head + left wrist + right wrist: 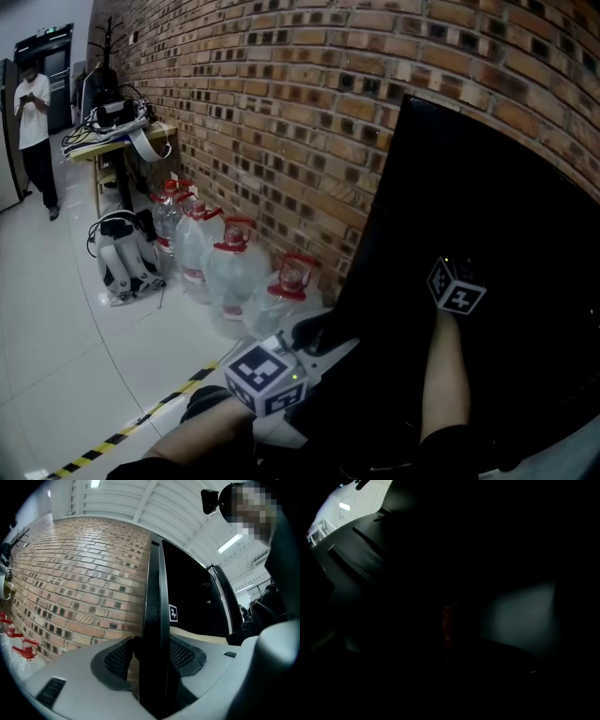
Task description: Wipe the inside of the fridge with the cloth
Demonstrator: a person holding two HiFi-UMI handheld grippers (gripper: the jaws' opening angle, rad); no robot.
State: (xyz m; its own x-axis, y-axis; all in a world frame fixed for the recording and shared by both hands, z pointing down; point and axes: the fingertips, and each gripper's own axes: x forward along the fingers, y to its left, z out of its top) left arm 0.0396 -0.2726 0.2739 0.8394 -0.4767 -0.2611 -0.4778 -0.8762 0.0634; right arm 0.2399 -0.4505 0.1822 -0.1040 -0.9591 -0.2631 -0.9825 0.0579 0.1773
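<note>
Long brick wall (281,112) at the left, big clear water jugs (234,272) with red caps standing along its foot, white and black bag (127,253) on pale tiled floor (56,319), wooden table (122,141) carrying cables, person (36,131) in white shirt far behind, yellow-black tape (141,422).

No words, brands or numbers can be read. Only letterless black-and-white square markers show, on the left cube (265,375) and, ahead of it, the right cube (457,286).
</note>
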